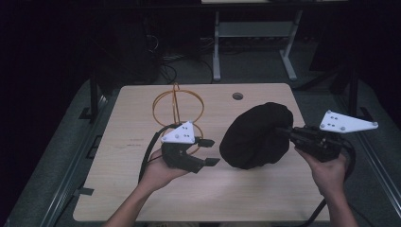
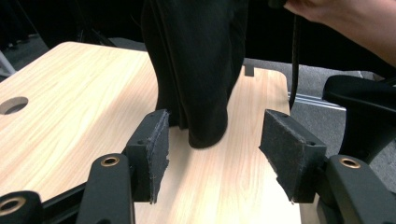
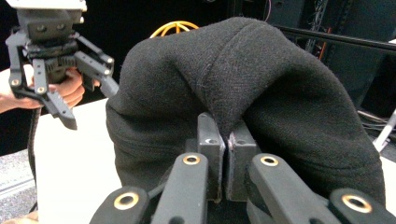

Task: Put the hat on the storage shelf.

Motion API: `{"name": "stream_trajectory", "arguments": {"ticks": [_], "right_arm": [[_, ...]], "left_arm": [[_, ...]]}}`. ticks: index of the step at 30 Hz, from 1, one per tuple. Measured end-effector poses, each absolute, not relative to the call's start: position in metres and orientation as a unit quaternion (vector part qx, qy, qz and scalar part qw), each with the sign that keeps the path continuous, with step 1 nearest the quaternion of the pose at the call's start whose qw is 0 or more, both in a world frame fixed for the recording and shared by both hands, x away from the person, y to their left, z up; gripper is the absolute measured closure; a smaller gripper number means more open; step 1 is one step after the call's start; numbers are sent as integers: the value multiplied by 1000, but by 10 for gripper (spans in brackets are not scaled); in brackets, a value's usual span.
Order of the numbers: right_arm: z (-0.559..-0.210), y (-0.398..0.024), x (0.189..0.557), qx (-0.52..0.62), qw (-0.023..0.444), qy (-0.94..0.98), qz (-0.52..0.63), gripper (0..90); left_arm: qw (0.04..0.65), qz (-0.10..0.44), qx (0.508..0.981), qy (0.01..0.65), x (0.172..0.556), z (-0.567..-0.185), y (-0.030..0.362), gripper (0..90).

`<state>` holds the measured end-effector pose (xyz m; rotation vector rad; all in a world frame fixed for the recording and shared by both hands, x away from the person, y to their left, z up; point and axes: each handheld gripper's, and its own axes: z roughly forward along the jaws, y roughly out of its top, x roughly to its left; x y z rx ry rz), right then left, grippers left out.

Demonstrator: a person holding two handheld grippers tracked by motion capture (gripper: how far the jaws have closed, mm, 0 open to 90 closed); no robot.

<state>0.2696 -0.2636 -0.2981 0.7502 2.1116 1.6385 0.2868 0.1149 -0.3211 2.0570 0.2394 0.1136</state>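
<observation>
On the table: a pale wood-grain table (image 1: 123,189) is my landmark for everything below.

Main thing: a black hat (image 1: 257,136), soft woolly knit, kinda slouchy and dome-shaped, with a stitched seam running over the top in the right gripper view.

Where it sits: over the right half of the table, lifted at one side; in the left gripper view its lower edge hangs down and just about meets the tabletop.

Right gripper (image 1: 289,133): at the table's right edge, jaws squeezed together on a fold of the hat's fabric, pads pinching the cloth tight.

Left gripper (image 1: 210,152): over the table's middle-left, jaws spread apart and nothing between the pads; the hat hangs just past them, not touching.

Hat look up close: dense fuzzy weave, thick folds, no logo I can make out.

Other stuff: an orange wire stand (image 1: 177,108) toward the table's far side, behind the left gripper, and a round hole (image 1: 237,96) near the table's far edge.
</observation>
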Motion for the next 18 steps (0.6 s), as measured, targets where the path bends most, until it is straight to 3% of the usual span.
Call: {"name": "stream_trajectory", "arguments": {"ticks": [18], "right_arm": [[-257, -232, 302, 240, 165, 761, 580, 872]], "left_arm": [[495, 53, 861, 106, 269, -353, 139, 375]]}}
